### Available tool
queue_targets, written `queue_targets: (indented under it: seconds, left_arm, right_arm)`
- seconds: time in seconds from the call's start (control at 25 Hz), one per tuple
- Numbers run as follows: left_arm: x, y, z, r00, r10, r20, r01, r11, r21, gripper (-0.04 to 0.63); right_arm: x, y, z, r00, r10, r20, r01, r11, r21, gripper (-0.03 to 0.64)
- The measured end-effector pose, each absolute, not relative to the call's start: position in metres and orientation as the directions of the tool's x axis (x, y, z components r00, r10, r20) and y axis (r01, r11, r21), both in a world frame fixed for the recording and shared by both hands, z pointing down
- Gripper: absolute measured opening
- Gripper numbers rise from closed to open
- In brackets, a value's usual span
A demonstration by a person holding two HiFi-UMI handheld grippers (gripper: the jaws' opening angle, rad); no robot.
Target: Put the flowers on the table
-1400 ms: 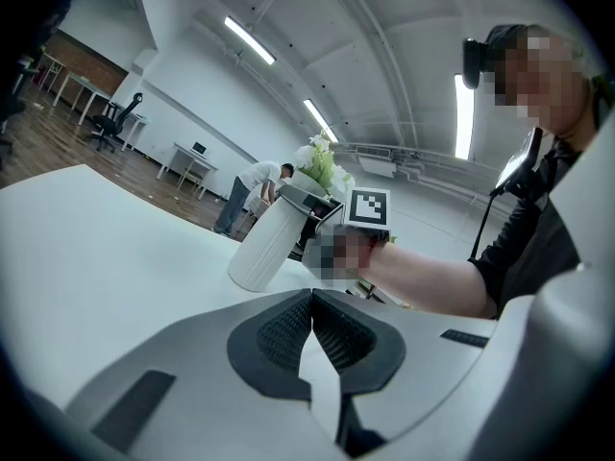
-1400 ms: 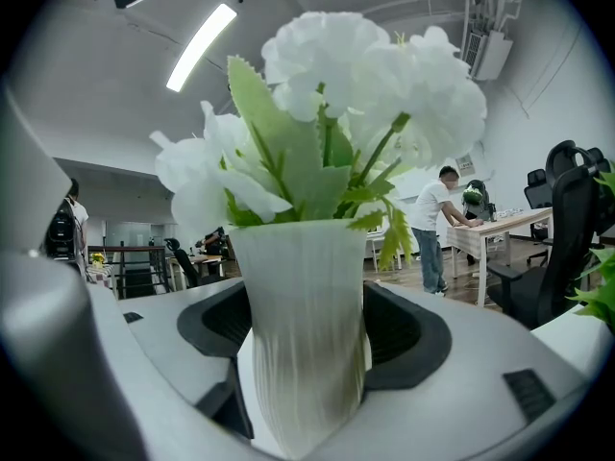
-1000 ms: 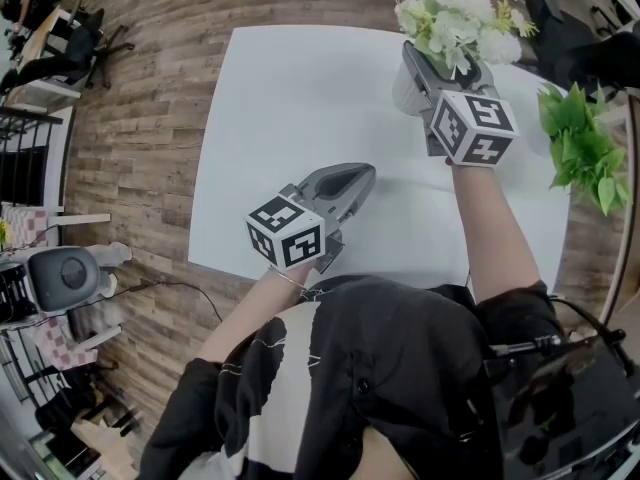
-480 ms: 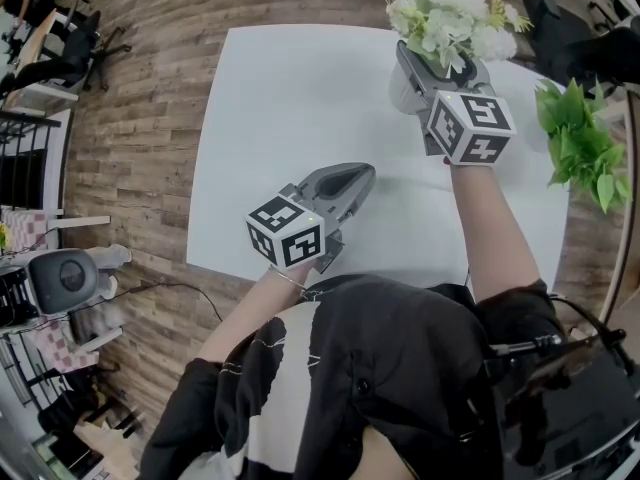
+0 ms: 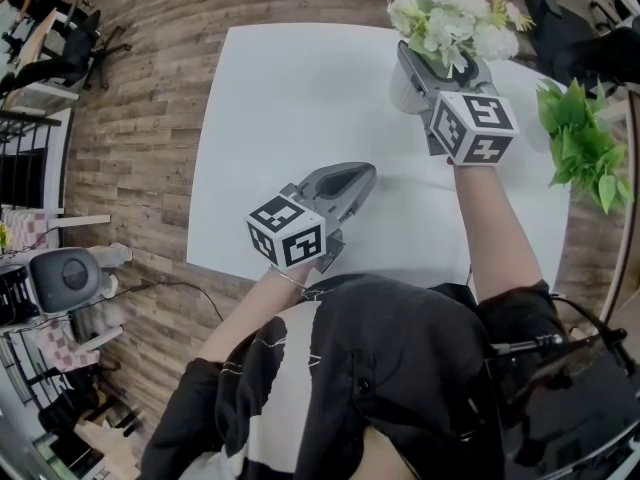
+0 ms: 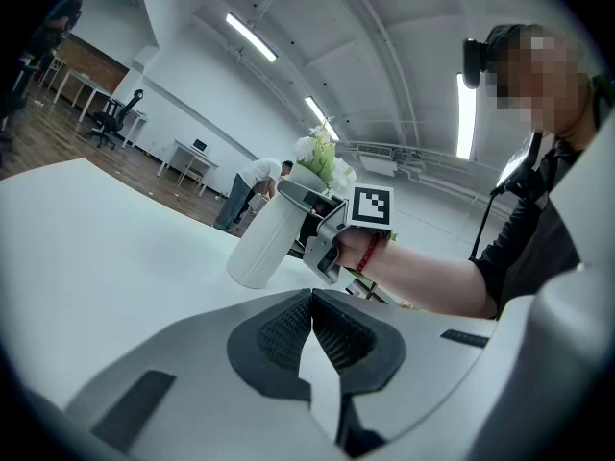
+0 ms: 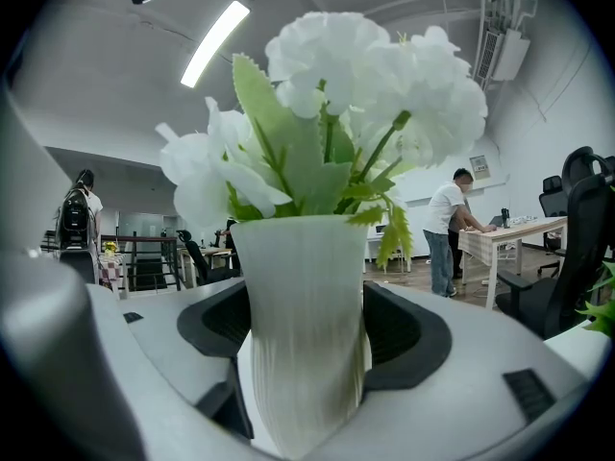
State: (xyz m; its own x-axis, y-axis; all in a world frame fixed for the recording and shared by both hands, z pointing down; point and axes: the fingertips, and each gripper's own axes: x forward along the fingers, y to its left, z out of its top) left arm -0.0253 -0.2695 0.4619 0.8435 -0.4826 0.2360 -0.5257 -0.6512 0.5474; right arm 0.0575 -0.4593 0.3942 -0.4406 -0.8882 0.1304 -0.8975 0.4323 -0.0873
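Observation:
A white ribbed vase [image 5: 404, 90] of white flowers [image 5: 450, 18] is at the far right of the white table [image 5: 290, 98]. My right gripper [image 5: 435, 64] is shut on the vase [image 7: 303, 334], with a dark pad pressed against each side. From the left gripper view the vase [image 6: 264, 243] leans, its base at the tabletop; I cannot tell if it rests there. My left gripper [image 5: 355, 180] hovers near the table's front edge, its jaws shut [image 6: 309, 301] with nothing between them.
A leafy green plant [image 5: 585, 148] stands off the table's right edge, close to my right arm. Wooden floor surrounds the table, with a round grey device [image 5: 65, 278] at the left. A person in a white shirt [image 7: 449, 229] stands at a distant desk.
My right gripper and the vase have shifted slightly left and away across the table. The left gripper has stayed in place.

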Motion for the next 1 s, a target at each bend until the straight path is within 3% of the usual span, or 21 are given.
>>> queue_targets:
  seconds: [1.0]
  left_arm:
    - [-0.044, -0.270, 0.462, 0.838, -0.493, 0.234, -0.532, -0.644, 0.550, 0.014]
  right_arm:
    - [0.053, -0.461, 0.394, -0.447, -0.878, 0.171, -0.894, 0.444, -0.059, 0.350]
